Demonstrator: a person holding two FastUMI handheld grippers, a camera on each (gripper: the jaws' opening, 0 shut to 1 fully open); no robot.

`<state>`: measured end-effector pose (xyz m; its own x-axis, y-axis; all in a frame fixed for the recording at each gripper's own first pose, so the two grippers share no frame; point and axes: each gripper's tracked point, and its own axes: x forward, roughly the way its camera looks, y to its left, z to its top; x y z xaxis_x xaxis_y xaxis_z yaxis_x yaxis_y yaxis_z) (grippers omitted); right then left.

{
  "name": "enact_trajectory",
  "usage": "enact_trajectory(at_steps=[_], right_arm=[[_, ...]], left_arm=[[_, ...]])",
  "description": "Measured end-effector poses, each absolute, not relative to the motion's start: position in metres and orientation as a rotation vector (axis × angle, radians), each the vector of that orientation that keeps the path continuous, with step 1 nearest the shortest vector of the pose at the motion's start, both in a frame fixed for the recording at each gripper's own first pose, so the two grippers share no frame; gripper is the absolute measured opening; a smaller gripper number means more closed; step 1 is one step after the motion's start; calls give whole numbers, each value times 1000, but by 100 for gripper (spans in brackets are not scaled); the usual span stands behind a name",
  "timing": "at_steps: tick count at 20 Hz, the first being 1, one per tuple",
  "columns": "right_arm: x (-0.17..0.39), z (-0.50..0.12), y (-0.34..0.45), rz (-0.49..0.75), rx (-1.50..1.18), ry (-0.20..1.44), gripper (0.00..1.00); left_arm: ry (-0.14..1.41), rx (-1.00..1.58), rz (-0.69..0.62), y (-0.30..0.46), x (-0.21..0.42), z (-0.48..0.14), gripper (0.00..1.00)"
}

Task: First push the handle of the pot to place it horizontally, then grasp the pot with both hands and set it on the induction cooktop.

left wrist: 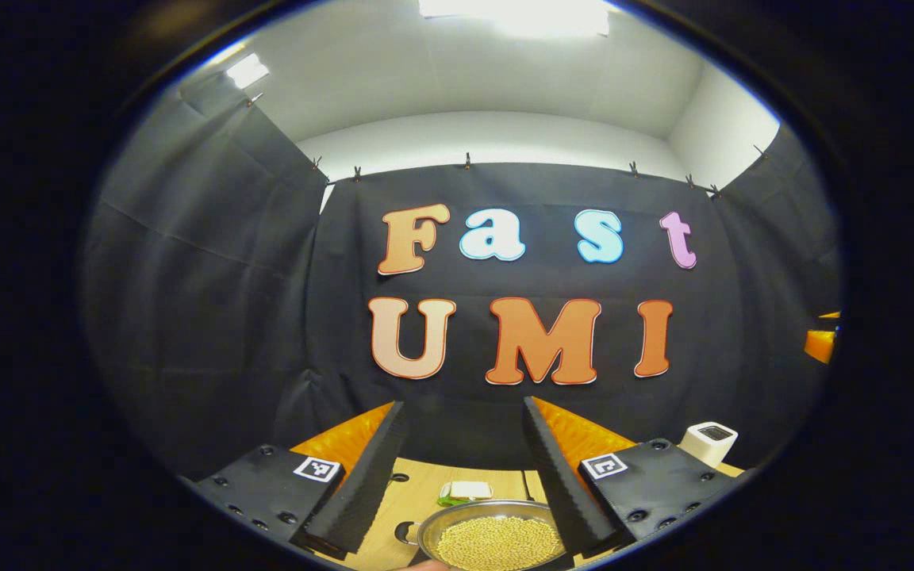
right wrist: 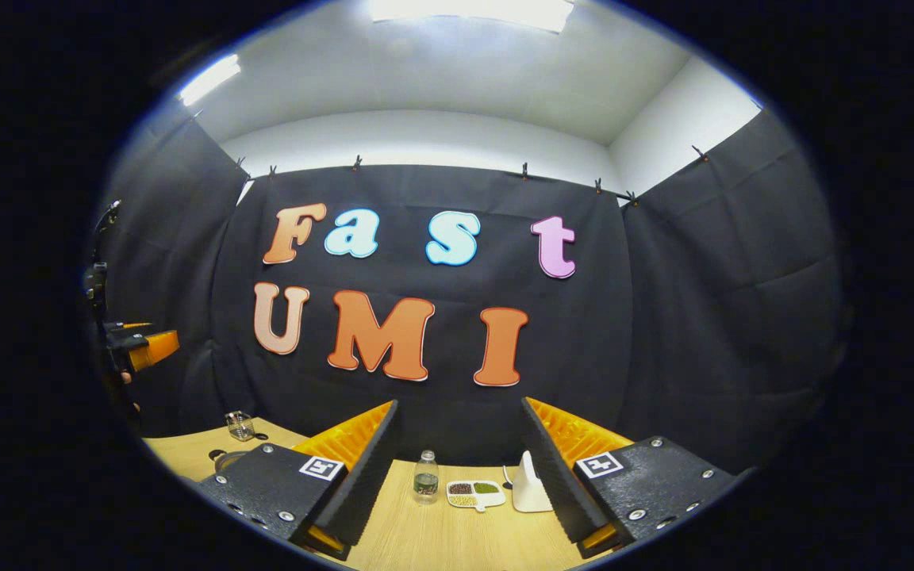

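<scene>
**Poised above the pot, nothing gripped yet**

Finds the left hand-held gripper (left wrist: 463,403) spread wide, clasping nothing, held level and aimed at the booth wall rather than down at the work. Places the pot (left wrist: 491,539), a shallow metal vessel heaped with pale yellow grains, low in the left gripper view, on the tabletop (left wrist: 425,492) and framed between the two open fingers without touching either. Reads that framing as a line-up: hovering short of the pot, ready to drop toward it. Cannot make out the handle or its direction from here, so cannot judge the first push as done or undone. Notes a small white and green item (left wrist: 465,492) just behind the pot and a white box (left wrist: 709,442) off to the right, both apart from it.

Finds the right hand-held gripper (right wrist: 459,403) likewise wide open and empty, also level. Looks past its fingers to a small bottle (right wrist: 426,477), a divided dish (right wrist: 475,493) of sorted grains just beside it, and a white upright piece (right wrist: 528,484) partly hidden by one finger. Spots a glass jar (right wrist: 240,426) well apart at the left.

Judges the task at its opening. Calls for a slow, low nudge on the handle, given the loose grains, likely to spill under any tilt or jolt.
</scene>
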<state>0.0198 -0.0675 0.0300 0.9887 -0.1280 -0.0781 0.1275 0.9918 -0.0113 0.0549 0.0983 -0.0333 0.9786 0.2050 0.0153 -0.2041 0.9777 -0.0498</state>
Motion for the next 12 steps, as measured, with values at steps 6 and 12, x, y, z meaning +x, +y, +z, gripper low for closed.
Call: enact_trajectory(at_steps=[6,12], right_arm=[[27,56,-69,-108,-5,35,93],[25,95,-55,-46,29,-86,93]], left_arm=[[-25,-98,195,91,53,-4,99],[-28,-148,182,82,34,15,98]])
